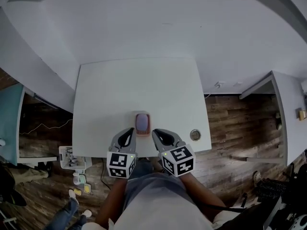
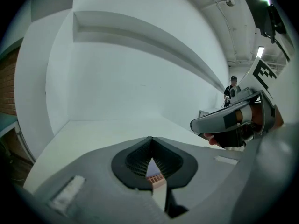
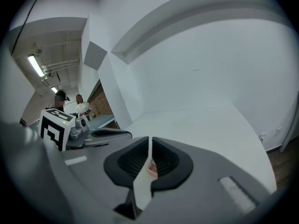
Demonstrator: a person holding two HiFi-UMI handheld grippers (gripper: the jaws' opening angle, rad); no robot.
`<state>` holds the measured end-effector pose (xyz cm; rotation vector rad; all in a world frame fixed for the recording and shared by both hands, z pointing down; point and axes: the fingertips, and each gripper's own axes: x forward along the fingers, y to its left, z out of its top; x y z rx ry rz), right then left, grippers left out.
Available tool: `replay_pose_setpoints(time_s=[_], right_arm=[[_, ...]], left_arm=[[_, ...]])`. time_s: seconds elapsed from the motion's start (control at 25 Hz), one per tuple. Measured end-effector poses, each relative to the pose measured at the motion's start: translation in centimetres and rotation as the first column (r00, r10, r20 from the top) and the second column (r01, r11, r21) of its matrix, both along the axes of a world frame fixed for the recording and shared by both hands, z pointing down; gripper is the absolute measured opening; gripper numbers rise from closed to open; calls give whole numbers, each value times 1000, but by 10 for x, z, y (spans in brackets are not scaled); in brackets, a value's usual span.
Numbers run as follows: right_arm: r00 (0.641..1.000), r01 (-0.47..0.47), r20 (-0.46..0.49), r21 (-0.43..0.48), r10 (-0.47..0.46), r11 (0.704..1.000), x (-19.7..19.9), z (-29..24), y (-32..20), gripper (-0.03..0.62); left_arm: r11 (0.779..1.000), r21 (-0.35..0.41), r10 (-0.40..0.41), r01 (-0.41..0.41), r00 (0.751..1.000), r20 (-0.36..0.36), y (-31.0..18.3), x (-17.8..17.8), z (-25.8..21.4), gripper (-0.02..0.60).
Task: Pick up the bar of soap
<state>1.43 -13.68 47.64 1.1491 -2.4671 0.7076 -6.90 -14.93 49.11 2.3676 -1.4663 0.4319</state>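
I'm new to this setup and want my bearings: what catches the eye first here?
A purple bar of soap in a pink dish sits at the near edge of the white table, the only colour on it. The left gripper and right gripper flank it, neither holding anything.

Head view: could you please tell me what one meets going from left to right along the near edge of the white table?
left gripper → bar of soap → right gripper → small round metal disc
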Motion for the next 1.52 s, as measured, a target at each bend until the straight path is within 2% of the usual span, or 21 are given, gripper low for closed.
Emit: replay_pose_setpoints(time_s=[0.28,0.52,0.76,1.0,1.32,1.52], right_arm=[[998,-48,-44,-18,47,999,-22,25,-26,28],[998,-47,-51,-29,46,998,-27,41,-29,38],[995,-60,-84,-104,51,993,-32,73,-37,51],[993,-52,-117,-168,32,984,-42,103,-49,80],[988,-94,-144,-220,63,971,-42,120,-61,143],[987,-115,-143,-261,79,959,-42,128,-59,184]], left_arm=[[998,-56,32,-33,999,-30,-24,-17,34,-3],[998,-29,51,-53,998,-44,-27,-13,41,-2],[997,-48,58,-60,998,-35,-27,-7,62,-2],[994,-105,31,-32,999,-16,-33,-12,89,-2],[990,-131,55,-54,999,1,-42,-6,104,-2],[983,-172,69,-66,997,14,-44,-4,118,-2]])
